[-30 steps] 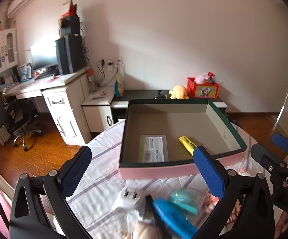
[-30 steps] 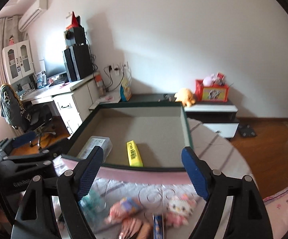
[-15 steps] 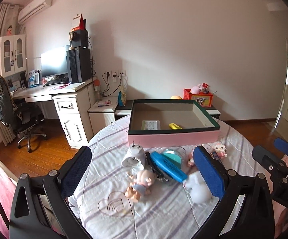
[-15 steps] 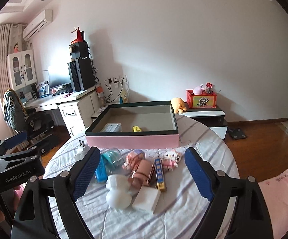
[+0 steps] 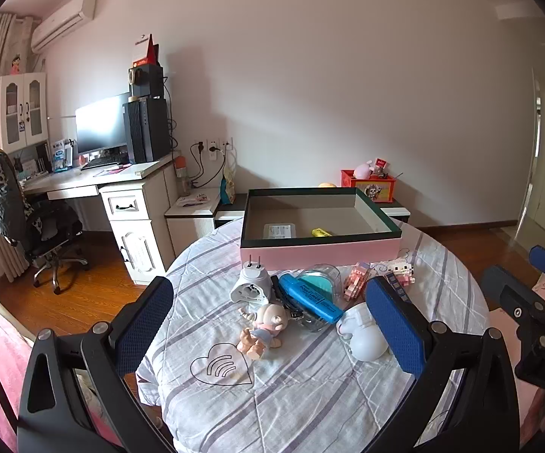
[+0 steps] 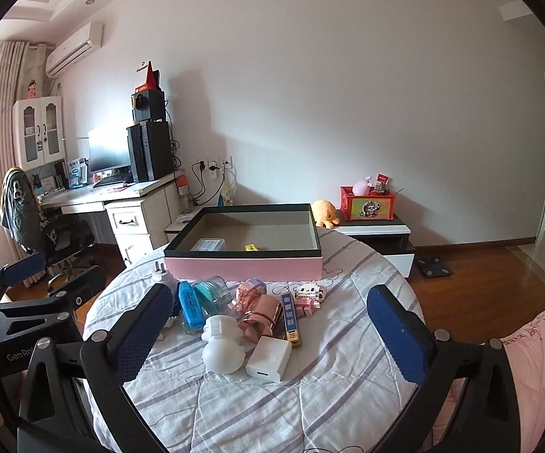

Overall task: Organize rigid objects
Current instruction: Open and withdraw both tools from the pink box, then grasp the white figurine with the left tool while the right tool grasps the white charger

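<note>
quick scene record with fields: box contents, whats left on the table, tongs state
box: pink box with dark rim, at the far side of the round table
in box: clear plastic case; yellow highlighter
loose on table: blue highlighter, white plug adapter, doll figure, white figurine, white charger block, rose-gold clip
left tongs: open, nothing between them
right tongs: open, jaws have just been opening, nothing between them
task progress: two items boxed, the pile not yet boxed
</note>
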`<state>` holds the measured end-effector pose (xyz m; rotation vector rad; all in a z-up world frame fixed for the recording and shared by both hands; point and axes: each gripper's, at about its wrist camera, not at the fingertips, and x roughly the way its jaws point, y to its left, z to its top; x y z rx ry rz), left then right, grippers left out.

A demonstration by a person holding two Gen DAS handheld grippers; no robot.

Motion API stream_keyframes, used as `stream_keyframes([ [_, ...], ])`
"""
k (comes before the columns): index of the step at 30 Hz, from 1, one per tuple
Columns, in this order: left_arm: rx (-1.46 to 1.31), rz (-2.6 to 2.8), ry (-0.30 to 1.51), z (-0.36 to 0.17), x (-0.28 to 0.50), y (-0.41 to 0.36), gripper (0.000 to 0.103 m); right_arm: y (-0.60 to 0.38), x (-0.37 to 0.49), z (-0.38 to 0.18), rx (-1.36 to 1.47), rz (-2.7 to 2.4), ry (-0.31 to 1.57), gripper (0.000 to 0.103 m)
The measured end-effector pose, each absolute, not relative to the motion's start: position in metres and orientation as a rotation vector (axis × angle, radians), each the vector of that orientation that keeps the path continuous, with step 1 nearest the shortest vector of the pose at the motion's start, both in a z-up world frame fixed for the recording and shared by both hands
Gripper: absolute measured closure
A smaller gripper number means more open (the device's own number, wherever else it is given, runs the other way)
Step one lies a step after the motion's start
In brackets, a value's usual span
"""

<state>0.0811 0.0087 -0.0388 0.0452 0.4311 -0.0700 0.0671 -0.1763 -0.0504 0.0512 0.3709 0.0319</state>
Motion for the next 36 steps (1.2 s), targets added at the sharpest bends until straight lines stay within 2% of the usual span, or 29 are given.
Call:
stream_keyframes([
  [13, 0.032, -0.045, 0.563, -0.080, 0.106, 0.020, 0.000, -0.184, 0.081, -0.084, 0.057, 0.007, 0.461, 0.000],
  [21, 0.048, -0.146, 0.653, -0.111, 0.125, -0.027, 0.000, -0.199, 0.093, -0.125, 0.062, -0.025, 0.577, 0.000],
  [36, 0.048, -0.127, 0.828, -0.154, 0.187, -0.090, 0.001, -0.237, 0.115, -0.158, 0.130, -0.005, 0.655, 0.000],
])
